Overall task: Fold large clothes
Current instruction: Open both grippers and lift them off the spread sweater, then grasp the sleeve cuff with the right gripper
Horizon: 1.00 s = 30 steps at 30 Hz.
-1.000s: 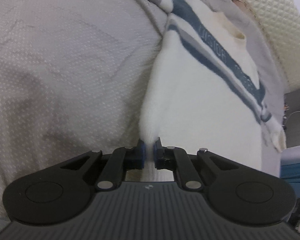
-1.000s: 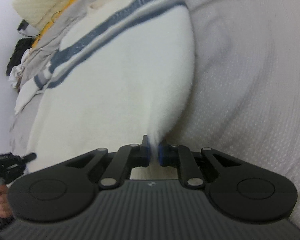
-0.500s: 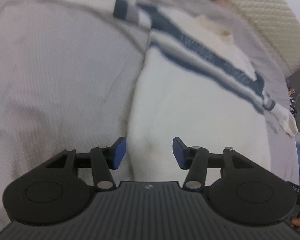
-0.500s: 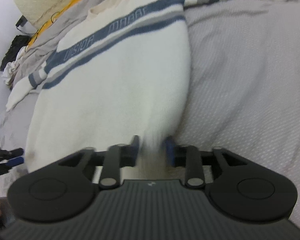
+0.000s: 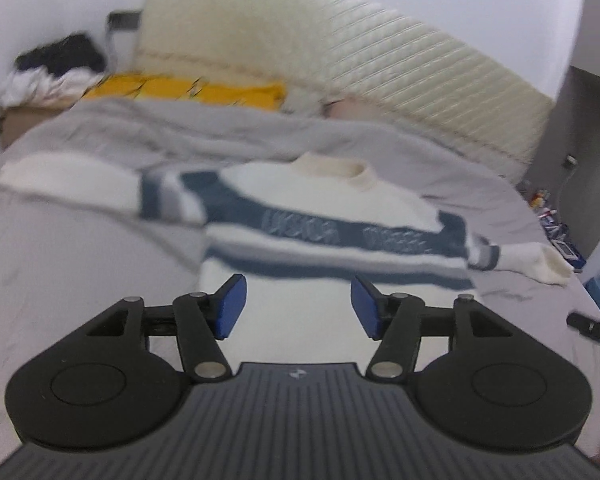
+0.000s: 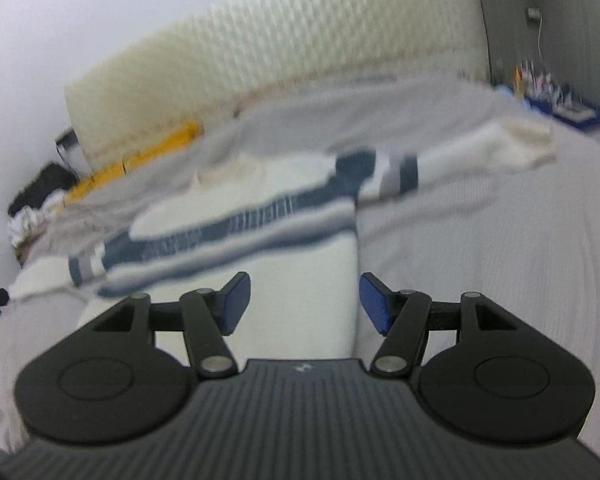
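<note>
the left gripper (image 5: 298,306) and right gripper (image 6: 305,303) both hang with jaws apart, holding nothing. the white knitted sweater with navy and grey chest stripes (image 5: 332,236) lies flat on the grey bed cover (image 5: 80,264) at twelve o'clock, collar far, sleeves spread from nine to three o'clock, one nearer each gripper.

soft even daylight, no harsh shadows; both views motion-blurred beyond sharp foreground, fisheye bending edges.
</note>
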Available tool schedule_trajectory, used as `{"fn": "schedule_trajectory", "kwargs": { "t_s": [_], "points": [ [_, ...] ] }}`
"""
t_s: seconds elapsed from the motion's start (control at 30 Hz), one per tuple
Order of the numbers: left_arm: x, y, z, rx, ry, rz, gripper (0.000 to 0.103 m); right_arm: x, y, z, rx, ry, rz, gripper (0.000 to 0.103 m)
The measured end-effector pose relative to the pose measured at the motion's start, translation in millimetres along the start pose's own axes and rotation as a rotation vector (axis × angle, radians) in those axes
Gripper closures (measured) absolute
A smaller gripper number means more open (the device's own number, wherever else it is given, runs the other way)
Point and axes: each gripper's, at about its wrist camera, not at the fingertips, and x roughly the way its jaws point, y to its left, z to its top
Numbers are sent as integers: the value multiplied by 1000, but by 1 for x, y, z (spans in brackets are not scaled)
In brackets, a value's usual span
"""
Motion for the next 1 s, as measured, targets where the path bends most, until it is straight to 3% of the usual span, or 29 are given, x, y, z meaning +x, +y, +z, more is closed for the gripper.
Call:
{"fn": "schedule_trajectory", "kwargs": {
  "t_s": [0.13,0.33,0.7,0.87,1.0],
  "points": [
    [28,-31,-10,48,-4,-19,36,7,-28,28,34,-37,-2,38],
    [90,-39,-38,25,44,-53,34,46,-98,67,151,-75,-36,13],
    [168,-20,-58,-18,107,1,34,209,-276,66,527,-44,-95,13],
    [199,-8,-59,-58,147,38,34,278,-328,70,606,-72,-127,14],
    [220,-4,-61,-70,174,62,34,317,-356,83,573,-120,-211,26]
  ]
}}
